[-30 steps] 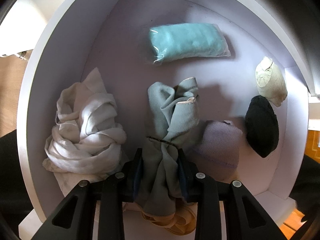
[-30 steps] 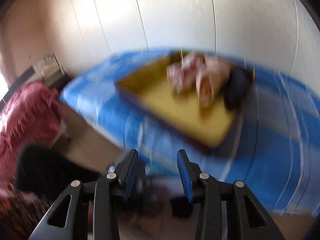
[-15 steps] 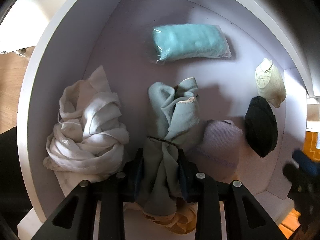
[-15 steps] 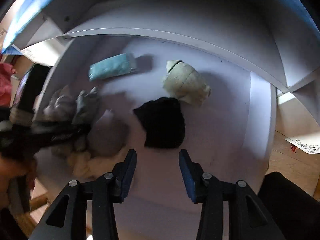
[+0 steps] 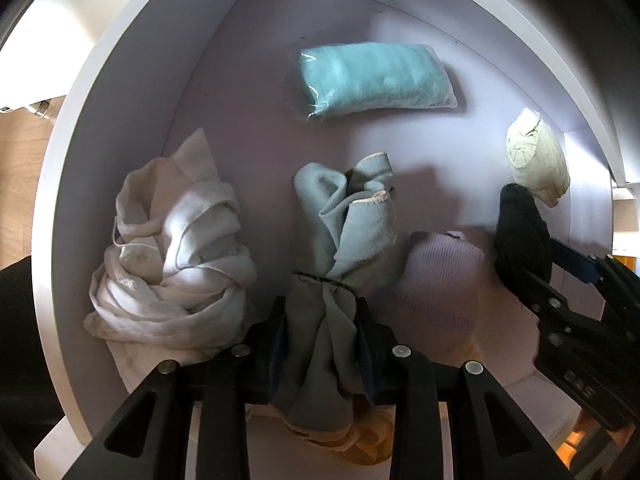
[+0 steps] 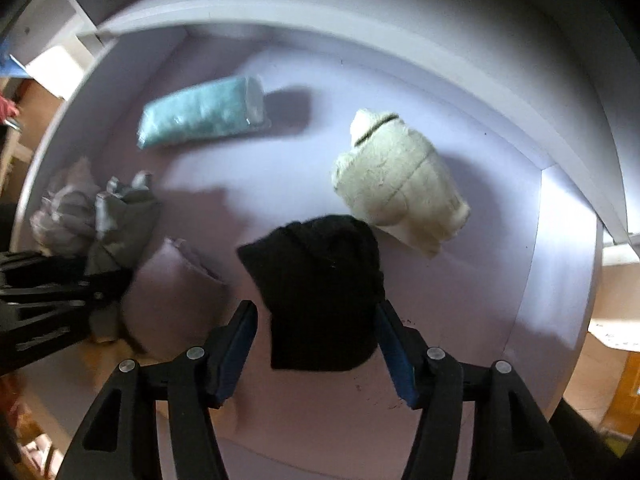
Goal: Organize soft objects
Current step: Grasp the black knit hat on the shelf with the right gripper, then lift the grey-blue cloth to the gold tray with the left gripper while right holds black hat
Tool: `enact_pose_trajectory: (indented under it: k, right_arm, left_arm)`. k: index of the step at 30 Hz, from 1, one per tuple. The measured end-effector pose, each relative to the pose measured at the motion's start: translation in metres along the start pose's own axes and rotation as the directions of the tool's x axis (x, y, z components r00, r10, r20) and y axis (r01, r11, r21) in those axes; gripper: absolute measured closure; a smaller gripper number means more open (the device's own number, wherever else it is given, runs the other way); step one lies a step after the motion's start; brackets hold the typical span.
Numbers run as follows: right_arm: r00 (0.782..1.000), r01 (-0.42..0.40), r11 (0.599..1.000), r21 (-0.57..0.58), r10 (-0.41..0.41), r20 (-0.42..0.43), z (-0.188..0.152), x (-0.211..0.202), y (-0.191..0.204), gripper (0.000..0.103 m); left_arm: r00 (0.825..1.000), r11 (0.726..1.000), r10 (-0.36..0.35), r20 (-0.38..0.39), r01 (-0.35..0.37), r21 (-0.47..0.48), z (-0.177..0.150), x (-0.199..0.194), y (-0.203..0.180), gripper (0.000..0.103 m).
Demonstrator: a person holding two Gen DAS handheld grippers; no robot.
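Note:
Inside a white drawer (image 5: 132, 92) my left gripper (image 5: 320, 344) is shut on a grey-blue cloth (image 5: 348, 216), pinched near its lower end. A black cloth (image 6: 320, 280) lies between the widening jaws of my right gripper (image 6: 316, 344); the blue pads stand just clear of it on both sides. In the left wrist view that right gripper (image 5: 568, 276) reaches in from the right edge beside the black cloth (image 5: 520, 236). A cream knitted piece (image 6: 396, 188) lies just beyond the black one.
A teal towel in a clear bag (image 5: 372, 76) lies at the back of the drawer. A white crumpled scarf (image 5: 172, 256) sits at the left, a lilac cloth (image 5: 440, 288) between the two grippers. Beige straps (image 5: 360, 444) show under the left gripper. Drawer walls (image 6: 560, 240) close off the right.
The right gripper swung down from a blurred view of a blue bed into the drawer, over the black cloth, its jaws spreading. The left gripper held still on the grey-blue cloth.

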State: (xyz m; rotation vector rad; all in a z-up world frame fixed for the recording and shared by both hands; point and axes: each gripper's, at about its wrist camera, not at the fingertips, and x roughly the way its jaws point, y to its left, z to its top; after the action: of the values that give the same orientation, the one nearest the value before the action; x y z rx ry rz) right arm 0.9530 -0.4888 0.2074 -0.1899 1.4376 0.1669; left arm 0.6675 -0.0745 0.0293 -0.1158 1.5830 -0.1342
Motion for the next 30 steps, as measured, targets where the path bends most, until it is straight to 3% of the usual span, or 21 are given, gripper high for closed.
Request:
enact_pose_trajectory:
  k: [4,10,16,18,30]
  right_arm:
    - [1.000,-0.029,0.999,0.030,0.029,-0.011,-0.001,0.008,-0.007,0.042]
    - [0.998,-0.042,0.997,0.069,0.045,-0.047,-0.007,0.008,-0.017,0.053]
    - [0.985,0.079,0.993,0.088,-0.064,-0.163,-0.036,0.007,-0.025,0.057]
    - [0.981,0.079,0.991,0.107,-0.058,-0.183,-0.041,0.010,-0.029,0.057]
    - [0.983,0.055,0.988,0.145,-0.028,-0.183,-0.037,0.012,-0.033,0.057]
  left_arm:
    - [1.000,1.000,-0.003,0.001,0.003,-0.001,0.001,0.001,0.001,0.071]
    - [1.000,1.000,-0.004,0.004,0.004,0.000,0.000,0.000,0.001,0.072]
    - [1.000,1.000,-0.001,0.011,0.001,0.021,-0.002,-0.003,-0.003,0.074]
    - [1.000,1.000,-0.002,0.020,0.001,0.025,-0.003,-0.006,-0.004,0.074]
    - [0.991,0.999,-0.025,0.132,0.021,0.036,-0.017,-0.054,-0.007,0.075]
